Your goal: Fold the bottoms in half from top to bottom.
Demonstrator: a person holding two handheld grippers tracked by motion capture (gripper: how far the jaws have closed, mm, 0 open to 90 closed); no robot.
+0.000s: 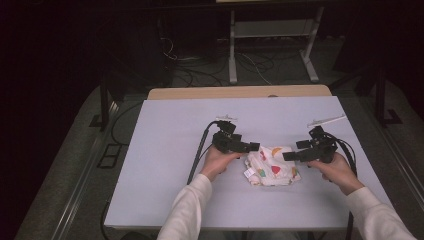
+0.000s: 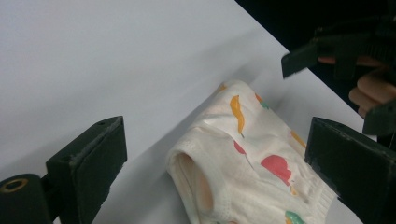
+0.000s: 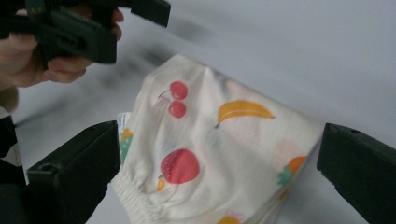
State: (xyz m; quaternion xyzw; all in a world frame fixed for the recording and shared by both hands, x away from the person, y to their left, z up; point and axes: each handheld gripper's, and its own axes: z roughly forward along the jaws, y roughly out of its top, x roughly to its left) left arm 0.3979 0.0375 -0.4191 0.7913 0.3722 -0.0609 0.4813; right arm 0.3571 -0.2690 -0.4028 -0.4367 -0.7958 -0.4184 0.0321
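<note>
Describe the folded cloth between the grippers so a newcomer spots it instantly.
On the pale grey table, look near the front edge, between the left gripper and the right gripper. The folded cloth lies there: cream fabric printed with cherries, bananas and strawberries.

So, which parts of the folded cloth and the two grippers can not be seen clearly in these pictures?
- Folded cloth: left gripper view, lower part cut off by the bottom edge.
- Folded cloth, right gripper view: bottom also cut off; its small label is too blurred to read.
- Left gripper: right gripper view, blurred, cut by the top edge.
- Right gripper: high view, too small for detail.
</note>
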